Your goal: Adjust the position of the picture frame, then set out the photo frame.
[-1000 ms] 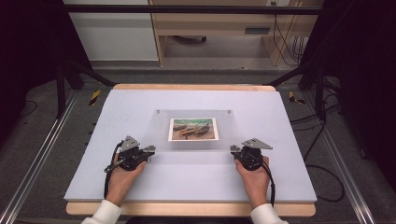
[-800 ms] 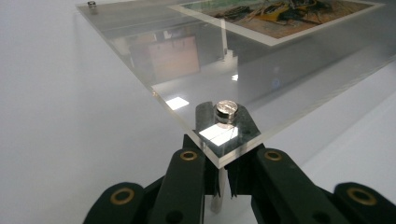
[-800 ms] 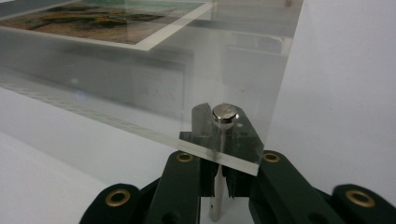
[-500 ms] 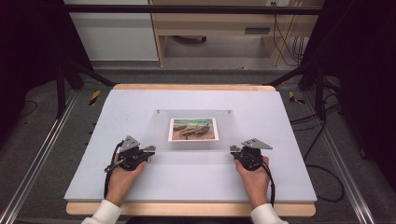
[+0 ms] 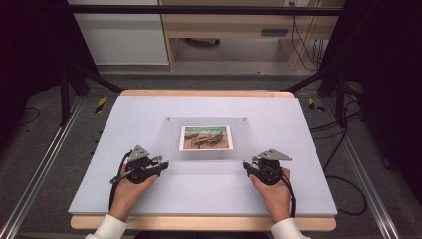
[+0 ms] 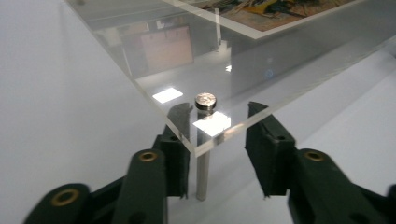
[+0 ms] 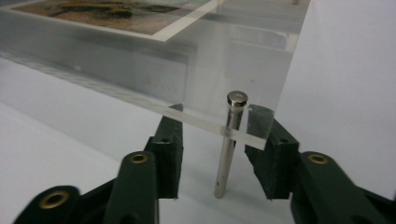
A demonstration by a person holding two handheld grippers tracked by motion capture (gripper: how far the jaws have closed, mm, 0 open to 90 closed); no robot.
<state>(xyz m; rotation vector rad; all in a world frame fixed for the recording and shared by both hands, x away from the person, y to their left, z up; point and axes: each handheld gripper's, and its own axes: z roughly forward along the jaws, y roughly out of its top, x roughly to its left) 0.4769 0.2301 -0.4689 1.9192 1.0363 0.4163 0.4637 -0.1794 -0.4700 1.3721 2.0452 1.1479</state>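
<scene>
A clear acrylic plate (image 5: 206,162) lies mid-table, raised on slim metal pins at its corners, with a colour photo (image 5: 206,138) under its middle. My left gripper (image 5: 161,163) is at the plate's near-left corner. In the left gripper view its jaws (image 6: 218,110) stand open either side of that corner's pin (image 6: 205,101), the left jaw close to the shaft. My right gripper (image 5: 247,167) is at the near-right corner. In the right gripper view it (image 7: 217,114) is open around the pin (image 7: 225,163), with a gap on both sides.
The white table mat (image 5: 124,119) reaches a wooden edge (image 5: 199,222) at the front. Two more pins (image 5: 168,119) hold the plate's far corners. Metal rails (image 5: 45,164) and cables (image 5: 348,149) run along the floor on both sides.
</scene>
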